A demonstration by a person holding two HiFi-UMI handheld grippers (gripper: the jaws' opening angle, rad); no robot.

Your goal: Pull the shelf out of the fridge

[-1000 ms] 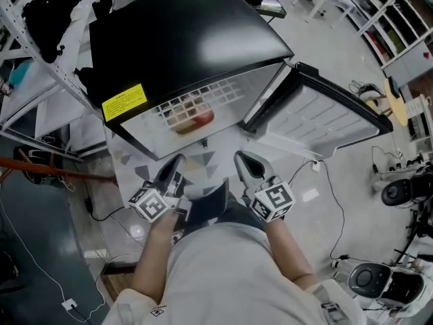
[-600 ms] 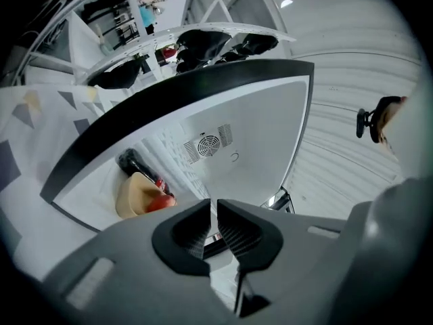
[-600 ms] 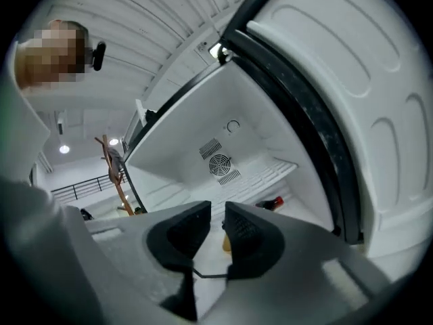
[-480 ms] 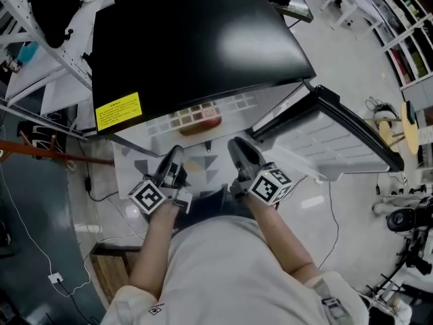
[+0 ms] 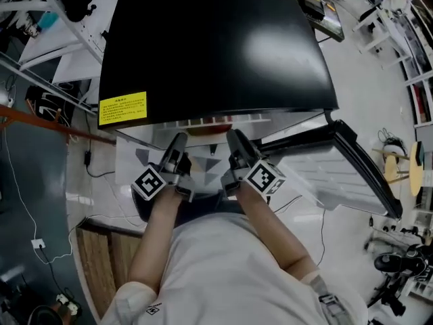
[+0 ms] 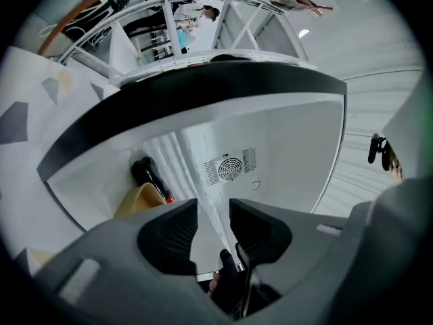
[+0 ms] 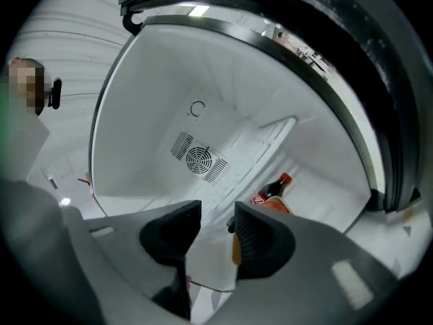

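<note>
The black fridge [image 5: 216, 46] stands open, its door [image 5: 358, 168] swung out to the right. Its white ribbed shelf [image 5: 203, 122] [image 6: 186, 171] [image 7: 254, 147] carries a dark bottle with a red cap [image 6: 150, 178] [image 7: 272, 189] and a yellow-orange thing [image 6: 139, 202]. My left gripper [image 5: 177, 147] [image 6: 213, 225] and right gripper [image 5: 233, 144] [image 7: 216, 232] sit side by side at the front of the opening and point level into it. Both pairs of jaws have just been opening. The shelf shows through each gap, and neither pair of pads presses on anything.
A round fan vent [image 6: 230, 168] [image 7: 197, 158] sits in the fridge's back wall. A yellow warning label [image 5: 122, 108] marks the lid's front left. Metal racks [image 5: 54, 19] stand at the left, cables [image 5: 40, 242] trail on the floor, and a wooden board [image 5: 101, 263] lies at lower left.
Both grippers have moved forward from above the floor up to the fridge's opening and have rolled. The fridge's black top now fills more of the head view.
</note>
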